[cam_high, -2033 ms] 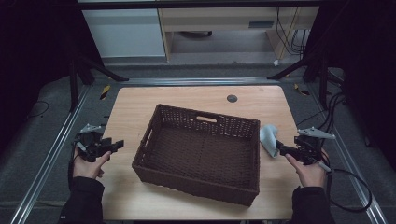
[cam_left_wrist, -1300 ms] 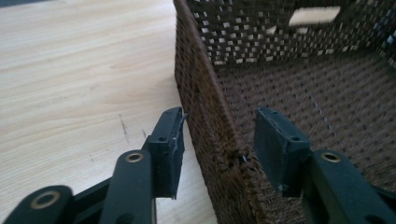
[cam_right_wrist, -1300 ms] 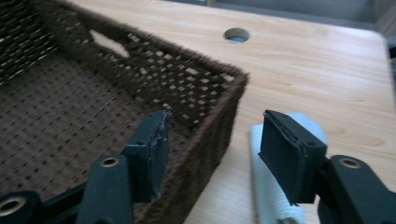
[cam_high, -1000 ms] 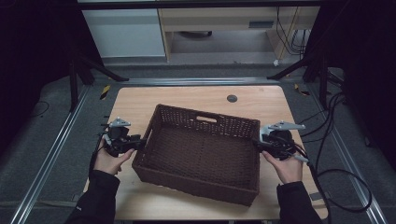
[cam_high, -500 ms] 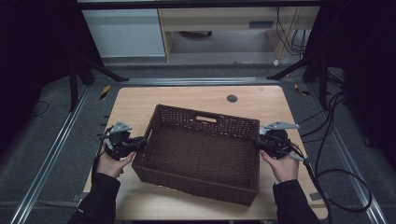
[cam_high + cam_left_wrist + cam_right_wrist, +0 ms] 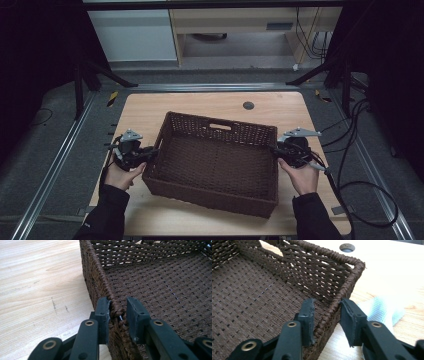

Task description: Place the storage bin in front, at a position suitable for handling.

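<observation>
On the bench, both grippers straddle the wicker basket [image 6: 215, 162] rims.
Left gripper [image 6: 117, 312] jaws, just reopening slightly, touch the rim; right gripper [image 6: 327, 315] jaws, also reopening, stand spread around it.

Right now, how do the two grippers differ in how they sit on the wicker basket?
The left gripper straddles the wicker basket's left rim, its fingers close against the braid; the right gripper straddles the right rim with a visible gap beside its outer finger. The right gripper has a pale blue cloth beside it on the table; the left has bare wood. Both straddle a rim, one finger inside, one outside.
</observation>
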Available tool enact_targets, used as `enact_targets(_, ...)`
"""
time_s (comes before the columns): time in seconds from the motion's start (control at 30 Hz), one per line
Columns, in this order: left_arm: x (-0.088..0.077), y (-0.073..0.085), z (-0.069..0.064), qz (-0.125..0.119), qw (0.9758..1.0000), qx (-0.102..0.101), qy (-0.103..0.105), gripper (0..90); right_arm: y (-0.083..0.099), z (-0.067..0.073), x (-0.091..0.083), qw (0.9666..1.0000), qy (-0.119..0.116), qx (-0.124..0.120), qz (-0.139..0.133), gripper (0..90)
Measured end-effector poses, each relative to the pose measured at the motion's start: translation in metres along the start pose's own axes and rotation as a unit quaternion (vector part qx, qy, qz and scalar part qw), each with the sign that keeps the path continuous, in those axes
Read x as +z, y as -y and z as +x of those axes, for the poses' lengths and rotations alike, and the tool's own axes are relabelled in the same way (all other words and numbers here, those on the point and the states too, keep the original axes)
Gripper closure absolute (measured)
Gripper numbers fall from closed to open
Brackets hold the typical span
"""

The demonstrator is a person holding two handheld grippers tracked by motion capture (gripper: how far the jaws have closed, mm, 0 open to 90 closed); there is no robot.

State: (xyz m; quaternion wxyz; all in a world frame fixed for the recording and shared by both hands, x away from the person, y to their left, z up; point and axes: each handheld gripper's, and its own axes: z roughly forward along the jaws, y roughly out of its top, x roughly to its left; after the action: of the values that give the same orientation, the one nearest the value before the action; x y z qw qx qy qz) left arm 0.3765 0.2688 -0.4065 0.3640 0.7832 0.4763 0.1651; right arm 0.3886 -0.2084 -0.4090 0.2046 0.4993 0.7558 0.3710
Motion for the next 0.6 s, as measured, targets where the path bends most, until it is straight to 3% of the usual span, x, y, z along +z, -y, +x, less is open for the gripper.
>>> enact_targets(0.2,0.0040,-0.0016,-0.0006,-0.001,1.0000,0.000,-0.004,72.5,-0.0064,-0.0039,-0.0057,0.9999,-0.002,-0.007,-0.008,57.6)
enact_targets(0.37,0.0044,-0.0019,0.0001,0.002,1.0000,-0.004,-0.001,73.5,-0.0024,-0.0058,-0.0001,0.9998,0.007,-0.015,0.006,56.2)
enact_targets(0.47,0.0029,0.0003,-0.0030,0.006,1.0000,-0.003,-0.006,73.8,-0.0027,-0.0052,-0.0011,0.9999,-0.003,-0.011,0.003,55.1)
enact_targets(0.6,-0.0005,0.0042,-0.0061,0.005,1.0000,-0.001,-0.002,73.0,-0.0004,-0.0027,-0.0048,0.9998,0.005,-0.019,0.008,53.8)
